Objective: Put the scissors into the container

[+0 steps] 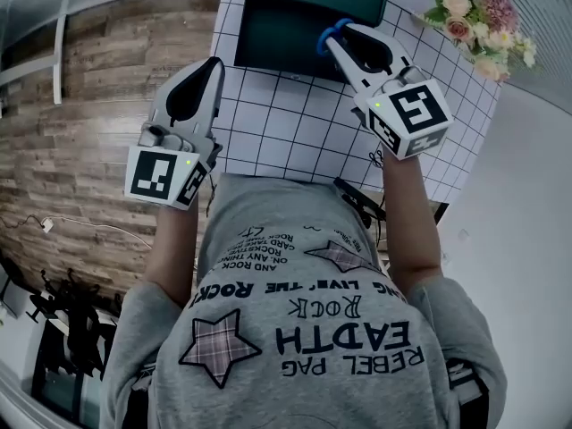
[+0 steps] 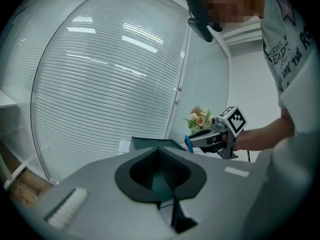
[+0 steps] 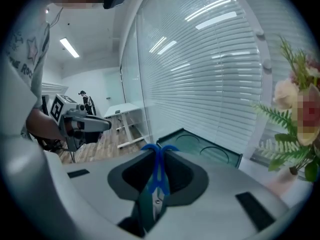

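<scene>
Left gripper (image 2: 165, 181): jaws together, nothing between them; held left of the container and short of it.
Right gripper (image 3: 155, 184): jaws partly closed, clamped on the scissors.
Scissors (image 3: 158, 166): long axis runs along the jaws, blue handle loops foremost, blades rearward between the pads.
Container (image 3: 212, 149): dark green, directly ahead of and below the loops. The right hand is the nearer, its tip over the near rim.

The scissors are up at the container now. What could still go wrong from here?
1. The right gripper grips the scissors only behind the blue handles, on a thin section, so they could pivot or slip before release.
2. The container looks shallow, and scissors dropped from a height might bounce out onto the table.
3. The flowers stand close on the right, and a wide arm swing could brush them.
</scene>
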A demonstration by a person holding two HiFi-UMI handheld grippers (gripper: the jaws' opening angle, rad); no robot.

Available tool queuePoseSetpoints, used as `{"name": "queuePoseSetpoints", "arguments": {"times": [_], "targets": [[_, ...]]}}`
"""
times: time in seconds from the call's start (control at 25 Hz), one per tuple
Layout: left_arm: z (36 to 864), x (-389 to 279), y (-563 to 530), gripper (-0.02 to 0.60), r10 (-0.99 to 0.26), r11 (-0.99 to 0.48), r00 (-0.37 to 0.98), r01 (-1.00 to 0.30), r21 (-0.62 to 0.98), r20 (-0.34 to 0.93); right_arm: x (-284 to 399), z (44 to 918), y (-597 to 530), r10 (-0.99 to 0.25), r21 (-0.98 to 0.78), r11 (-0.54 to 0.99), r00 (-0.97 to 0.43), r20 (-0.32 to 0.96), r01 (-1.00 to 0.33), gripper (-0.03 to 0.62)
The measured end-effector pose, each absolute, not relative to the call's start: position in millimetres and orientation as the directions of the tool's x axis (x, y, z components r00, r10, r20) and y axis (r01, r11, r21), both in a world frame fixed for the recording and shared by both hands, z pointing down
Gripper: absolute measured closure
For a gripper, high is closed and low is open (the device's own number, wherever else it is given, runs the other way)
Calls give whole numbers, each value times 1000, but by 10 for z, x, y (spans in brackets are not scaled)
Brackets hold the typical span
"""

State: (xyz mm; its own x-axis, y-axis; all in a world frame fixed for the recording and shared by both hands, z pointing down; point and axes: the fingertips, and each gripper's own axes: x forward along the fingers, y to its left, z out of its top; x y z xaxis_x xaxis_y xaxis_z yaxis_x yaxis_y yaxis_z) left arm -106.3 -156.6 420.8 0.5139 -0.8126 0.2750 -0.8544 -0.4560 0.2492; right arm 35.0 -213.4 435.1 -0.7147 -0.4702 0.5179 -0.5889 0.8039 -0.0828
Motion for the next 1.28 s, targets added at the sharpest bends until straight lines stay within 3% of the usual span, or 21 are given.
{"name": "queuePoseSetpoints", "arguments": {"times": [0.48,1.28], "targets": [[4275,-1075,-1597,572,-816,-438,500,-862,253,290,178,4795,-2116,-394,81,883,-634,665,-463,516],[4317,-1083,-1617,572,-820,-421,489,-867,266,296,37,5089,-2164,-289,32,915,-599,747,-402,516]]}}
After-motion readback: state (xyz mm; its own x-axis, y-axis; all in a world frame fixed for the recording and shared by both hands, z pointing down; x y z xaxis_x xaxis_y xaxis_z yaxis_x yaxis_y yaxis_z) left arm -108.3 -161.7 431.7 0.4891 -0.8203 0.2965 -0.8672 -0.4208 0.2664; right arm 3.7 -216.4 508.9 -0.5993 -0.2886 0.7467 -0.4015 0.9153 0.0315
